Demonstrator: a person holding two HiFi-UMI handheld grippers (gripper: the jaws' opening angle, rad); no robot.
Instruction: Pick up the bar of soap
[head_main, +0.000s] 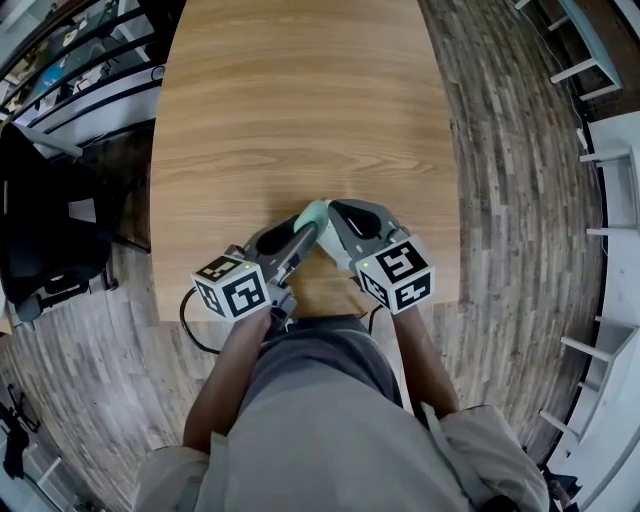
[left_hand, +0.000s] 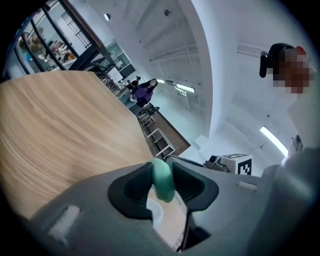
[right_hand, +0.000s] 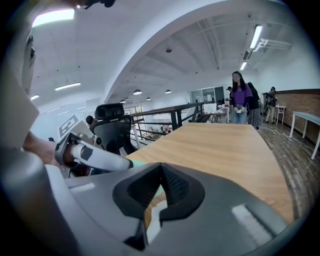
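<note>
Closest in, the person's grey-clad lap (head_main: 320, 420) fills the bottom of the head view, both forearms reaching out over the near edge of the long wooden table (head_main: 290, 110). The top looks bare apart from what's going on at that edge.

Both tools are angled in towards each other. The left gripper (left_hand: 162, 172) has its jaws well apart, pads pressing on either side of the bar of soap (left_hand: 163, 182), which is pale mint green and stands on edge between them. That's a grip! The right gripper (right_hand: 160, 167) sits just beside it, jaw tips drawn together with nothing between them, a passenger for now.

So the grasp looks made, with the soap in the left tool right over the table's near edge. Whether it's actually off the wood, these angles won't tell me. What's left, I'd say, is a clean lift.
</note>
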